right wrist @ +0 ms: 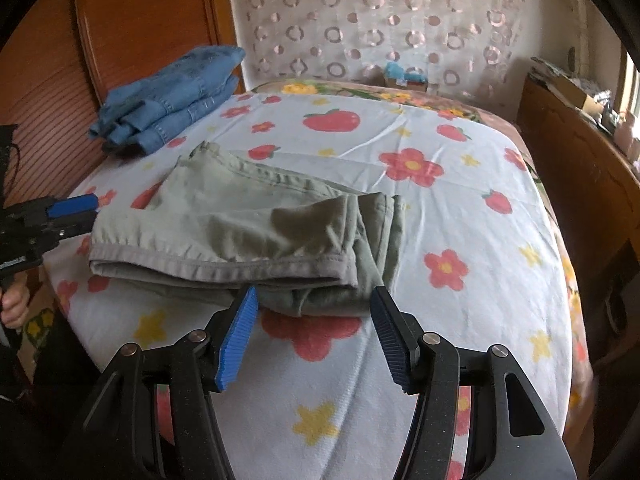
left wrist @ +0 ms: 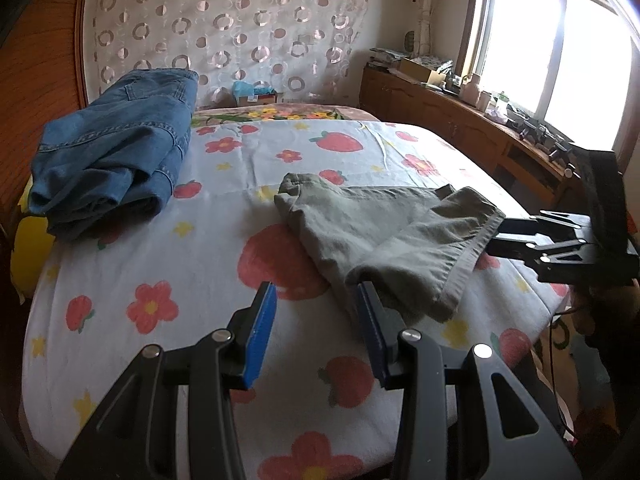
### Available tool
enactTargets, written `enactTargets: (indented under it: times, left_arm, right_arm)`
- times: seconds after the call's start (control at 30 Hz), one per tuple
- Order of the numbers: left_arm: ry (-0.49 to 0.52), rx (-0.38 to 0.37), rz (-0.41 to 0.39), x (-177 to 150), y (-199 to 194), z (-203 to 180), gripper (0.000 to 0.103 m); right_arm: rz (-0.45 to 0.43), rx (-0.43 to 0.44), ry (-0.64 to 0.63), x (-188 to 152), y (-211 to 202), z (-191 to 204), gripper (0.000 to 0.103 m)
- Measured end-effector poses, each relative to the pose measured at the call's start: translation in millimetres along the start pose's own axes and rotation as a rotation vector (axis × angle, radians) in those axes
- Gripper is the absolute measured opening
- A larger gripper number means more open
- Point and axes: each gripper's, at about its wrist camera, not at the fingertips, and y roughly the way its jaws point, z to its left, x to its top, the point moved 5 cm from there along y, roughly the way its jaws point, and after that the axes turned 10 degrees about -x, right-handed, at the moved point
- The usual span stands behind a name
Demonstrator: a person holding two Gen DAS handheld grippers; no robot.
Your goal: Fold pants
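Observation:
Olive-green pants [left wrist: 384,232] [right wrist: 248,224] lie folded over on the flower-and-strawberry bed sheet [left wrist: 160,264] [right wrist: 460,208]. My left gripper [left wrist: 316,296] is open, its right finger at the near hem corner of the pants; it also shows at the left edge of the right wrist view [right wrist: 84,210]. My right gripper [right wrist: 314,304] is open, just short of the pants' near folded edge. It also shows at the right of the left wrist view [left wrist: 500,236], at the hem.
A folded stack of blue jeans [left wrist: 116,152] [right wrist: 172,100] lies at the far left of the bed by the wooden headboard [left wrist: 36,92]. A wooden cabinet [left wrist: 460,120] with clutter runs under the window on the right. A small box [left wrist: 256,96] sits at the curtain.

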Motion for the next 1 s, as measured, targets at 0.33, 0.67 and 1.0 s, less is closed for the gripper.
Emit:
enactTargets:
  times: [0.33, 0.67, 1.0]
  left_arm:
    - [0.075, -0.039, 0.061, -16, 6, -20, 0.040]
    - [0.100, -0.071, 0.081, 22, 34, -32, 0.040]
    - [0.007, 0.012, 0.081, 45, 57, 3, 0.040]
  right_arm:
    - [-0.001, -0.023, -0.026, 15, 7, -3, 0.060]
    - [-0.045, -0.024, -0.019, 44, 0, -7, 0.060]
    - [-0.078, -0.022, -0.027, 40, -27, -20, 0.061]
